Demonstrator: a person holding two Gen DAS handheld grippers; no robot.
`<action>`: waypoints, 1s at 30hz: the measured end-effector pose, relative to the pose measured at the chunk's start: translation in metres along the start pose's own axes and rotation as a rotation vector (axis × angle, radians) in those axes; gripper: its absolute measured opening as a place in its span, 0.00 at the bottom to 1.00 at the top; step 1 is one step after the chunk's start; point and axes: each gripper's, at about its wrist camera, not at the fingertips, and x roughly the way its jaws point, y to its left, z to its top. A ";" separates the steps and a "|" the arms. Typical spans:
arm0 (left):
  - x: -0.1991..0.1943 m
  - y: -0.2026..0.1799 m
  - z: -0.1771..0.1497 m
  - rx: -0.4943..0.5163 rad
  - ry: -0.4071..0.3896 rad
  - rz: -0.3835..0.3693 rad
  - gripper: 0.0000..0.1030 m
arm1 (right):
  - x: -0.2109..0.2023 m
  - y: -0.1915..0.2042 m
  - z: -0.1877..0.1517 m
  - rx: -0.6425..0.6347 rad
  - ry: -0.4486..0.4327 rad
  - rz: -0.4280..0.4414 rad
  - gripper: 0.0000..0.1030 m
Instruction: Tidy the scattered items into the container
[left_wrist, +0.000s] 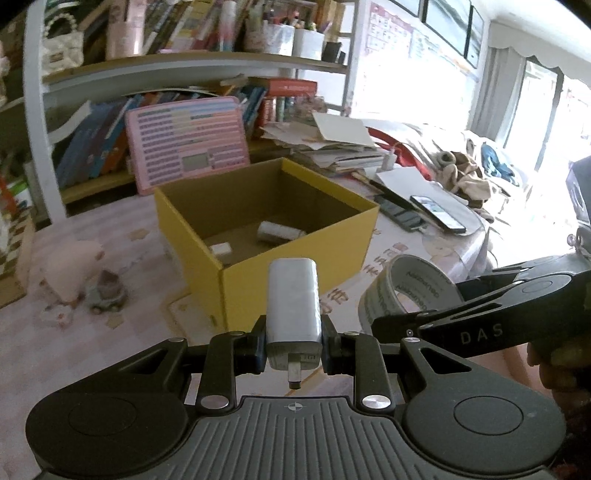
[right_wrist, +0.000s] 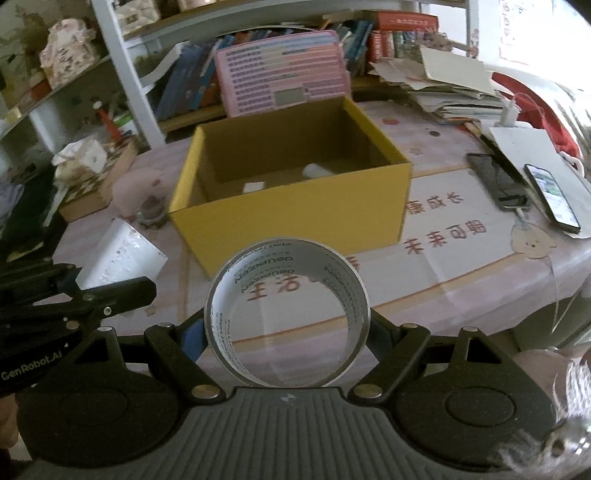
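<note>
We note the open yellow cardboard box (right_wrist: 291, 218) standing on the pink tablecloth (right_wrist: 461, 258), two small pale items already lying inside. The clear roll of printed packing tape (right_wrist: 286, 314) sits in the right gripper (right_wrist: 286, 325), jaws spread wide and pressing on the outer rim on both sides; we judge it light, stiff and slick, so the rim-to-rim hold looks sound. The white rectangular plug charger (left_wrist: 293, 301) sits in the left gripper (left_wrist: 293, 349), jaws nearly closed on its flat sides near the prong end; hard, light, smooth plastic. Both hover short of the box.
</note>
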 end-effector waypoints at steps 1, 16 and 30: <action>0.003 -0.003 0.002 0.006 -0.001 -0.004 0.24 | 0.000 -0.004 0.002 0.002 -0.002 -0.004 0.80; 0.039 -0.019 0.052 0.057 -0.066 0.033 0.24 | 0.006 -0.042 0.062 -0.051 -0.104 0.028 0.80; 0.086 0.001 0.098 0.051 -0.070 0.198 0.24 | 0.056 -0.052 0.150 -0.229 -0.176 0.121 0.80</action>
